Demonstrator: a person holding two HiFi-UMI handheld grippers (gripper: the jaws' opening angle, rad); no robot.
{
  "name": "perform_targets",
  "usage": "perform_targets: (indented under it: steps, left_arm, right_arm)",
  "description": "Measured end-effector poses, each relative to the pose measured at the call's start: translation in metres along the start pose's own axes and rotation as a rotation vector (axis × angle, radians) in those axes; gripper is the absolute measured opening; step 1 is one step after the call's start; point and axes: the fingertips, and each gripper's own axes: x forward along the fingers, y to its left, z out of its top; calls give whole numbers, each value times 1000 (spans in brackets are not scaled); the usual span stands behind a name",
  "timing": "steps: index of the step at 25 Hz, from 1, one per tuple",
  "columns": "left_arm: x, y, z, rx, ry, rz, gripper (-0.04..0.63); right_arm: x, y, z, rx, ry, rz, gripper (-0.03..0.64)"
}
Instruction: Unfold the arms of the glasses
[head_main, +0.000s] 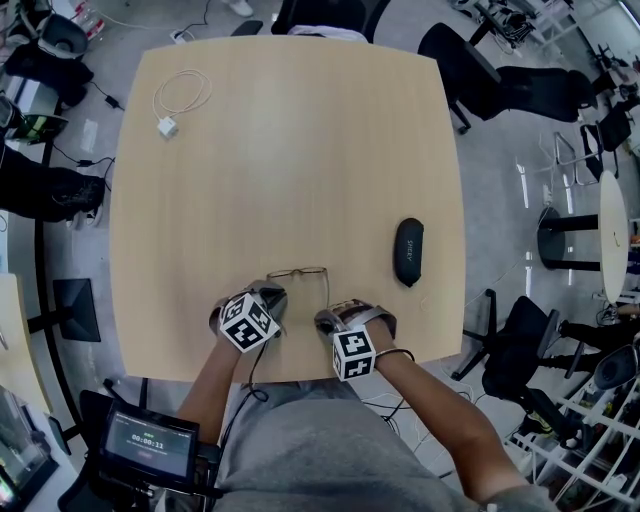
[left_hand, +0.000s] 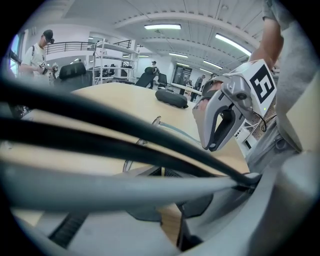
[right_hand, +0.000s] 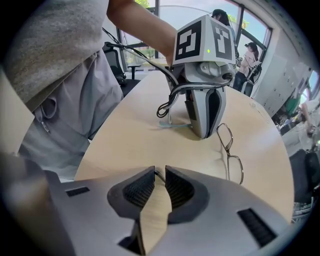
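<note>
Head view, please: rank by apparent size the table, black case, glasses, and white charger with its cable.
1. table
2. white charger with its cable, counting the loop's spread
3. black case and glasses: these look much alike, and the glasses are partly covered, so I leave them unranked.

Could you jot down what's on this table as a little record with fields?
Table: light wood, rounded corners
Glasses: thin wire frame, by the near edge
Left gripper: shut on one arm of the glasses
Right gripper: jaws slightly apart, at the glasses' other side
Case: black, right of the glasses, apart from them
Charger: white, with looped cable, far left corner
</note>
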Motion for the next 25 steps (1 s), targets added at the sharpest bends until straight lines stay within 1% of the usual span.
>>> perform_targets:
  steps: [7,13,20,22,25]
  left_arm:
    - [-8,-9,-6,33,24,-58,23]
    - [-13,-8,-16,34,41,-90,23]
    - [-18,-15,-27,37,84,-80,23]
    - [-18,-14,-28,30,73,-77,23]
    - [-27,-25,-15,-10,17,-62,23]
  right_arm:
    - [-4,5,-11,15,17,4,72]
    - [-2,0,-21,30,28,5,87]
    - [-4,1,-37,76,44,4,92]
    - [-3,-5,-39,112,39,-5,92]
    - [-16,-4,-34,175,-4,-41,92]
